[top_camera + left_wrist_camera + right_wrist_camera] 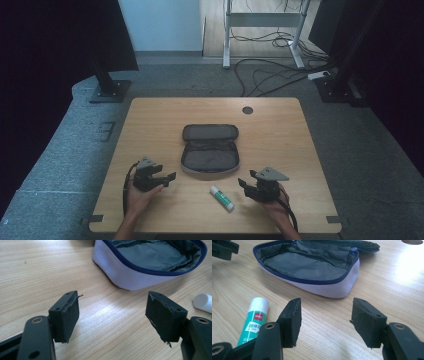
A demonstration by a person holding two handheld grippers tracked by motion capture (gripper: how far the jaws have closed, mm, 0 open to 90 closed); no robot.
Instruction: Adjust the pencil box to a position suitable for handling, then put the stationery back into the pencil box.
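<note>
An unzipped pencil case [209,151] lies open in the middle of the wooden table [280,135], with a grey lining and a blue zip [150,271] [307,267]. A glue stick [222,198] with a white cap and green label lies in front of it [254,320] [203,302]. My left gripper [170,179] rests low at the front left, open and empty [112,315]. My right gripper [243,186] sits at the front right beside the glue stick, open and empty too [325,320].
A round cable hole [247,110] sits near the table's far edge. Beyond the table are a desk frame [227,35], loose cables on the floor [270,75] and dark stands [107,82] at both sides.
</note>
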